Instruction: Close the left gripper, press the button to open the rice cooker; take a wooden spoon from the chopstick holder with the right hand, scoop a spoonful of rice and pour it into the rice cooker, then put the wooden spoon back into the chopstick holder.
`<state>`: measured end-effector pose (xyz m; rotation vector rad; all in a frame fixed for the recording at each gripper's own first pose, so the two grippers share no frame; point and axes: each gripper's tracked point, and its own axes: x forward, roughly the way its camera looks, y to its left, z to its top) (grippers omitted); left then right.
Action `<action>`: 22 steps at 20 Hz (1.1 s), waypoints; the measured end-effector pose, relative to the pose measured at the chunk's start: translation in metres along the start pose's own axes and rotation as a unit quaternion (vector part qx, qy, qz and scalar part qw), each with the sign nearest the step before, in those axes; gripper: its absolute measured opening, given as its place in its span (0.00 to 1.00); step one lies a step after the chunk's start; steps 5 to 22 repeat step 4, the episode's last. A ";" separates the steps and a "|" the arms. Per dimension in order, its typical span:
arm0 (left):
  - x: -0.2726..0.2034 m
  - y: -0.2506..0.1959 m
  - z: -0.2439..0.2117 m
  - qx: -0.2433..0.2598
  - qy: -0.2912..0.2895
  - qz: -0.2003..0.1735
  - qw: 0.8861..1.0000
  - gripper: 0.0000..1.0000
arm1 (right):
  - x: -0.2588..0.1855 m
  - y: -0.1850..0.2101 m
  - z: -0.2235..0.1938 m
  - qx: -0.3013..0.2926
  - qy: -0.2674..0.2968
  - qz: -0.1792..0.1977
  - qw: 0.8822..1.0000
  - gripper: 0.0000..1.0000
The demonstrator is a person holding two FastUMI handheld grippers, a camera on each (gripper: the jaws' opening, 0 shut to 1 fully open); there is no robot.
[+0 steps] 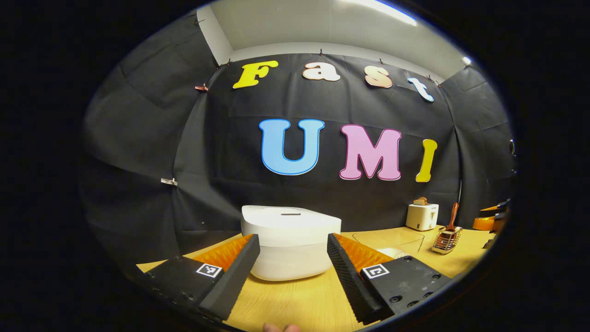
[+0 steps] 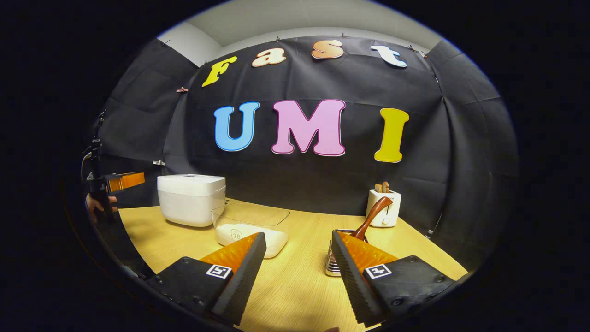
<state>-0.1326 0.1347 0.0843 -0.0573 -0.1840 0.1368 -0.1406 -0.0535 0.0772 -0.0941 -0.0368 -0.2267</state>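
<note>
**Both grippers held wide apart over the table, nothing gripped**

In the left gripper view, the left gripper (image 1: 293, 251) is seen with its jaws spread wide. No object is held between them and nothing is touched by either finger. The white rice cooker (image 1: 291, 246) is framed in the gap between the fingers, standing on the wooden table (image 1: 299, 299) just beyond the fingertips, with its lid shut. Beyond the rice cooker and to its right, a clear container (image 1: 389, 240) is partly seen, and farther right of it the wire chopstick holder (image 1: 446, 241) is found, with the wooden spoon (image 1: 453, 216) standing handle-up inside it. A white toaster (image 1: 422, 216) is placed behind the chopstick holder, against the booth wall.

In the right gripper view, the right gripper (image 2: 298, 251) is likewise shown with its jaws fully parted and empty. The chopstick holder (image 2: 333, 258) is partly covered by the right-hand finger, and whether it is touched cannot be told. The wooden spoon (image 2: 372, 214) is seen leaning up out of it, its handle tilted to the right. The container of rice (image 2: 249, 230) sits left of the chopstick holder, partly behind the left-hand finger, and the rice cooker (image 2: 191, 199) is set just beyond the container, to the left. The toaster (image 2: 385, 208) stands behind the chopstick holder. Left of the rice cooker, at the table's edge, the other gripper (image 2: 120, 181) is seen, held by a hand (image 2: 96, 205).
</note>
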 end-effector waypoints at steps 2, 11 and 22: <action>-0.001 0.002 0.001 0.003 -0.005 0.006 1.000 0.95 | 0.004 -0.003 -0.002 0.000 -0.001 -0.001 1.000 0.89; -0.001 0.003 0.001 -0.003 -0.006 0.006 1.000 0.95 | 0.007 -0.006 -0.005 0.003 0.003 -0.003 1.000 0.89; -0.001 0.003 0.001 -0.003 -0.006 0.006 1.000 0.95 | 0.007 -0.006 -0.005 0.003 0.003 -0.003 1.000 0.89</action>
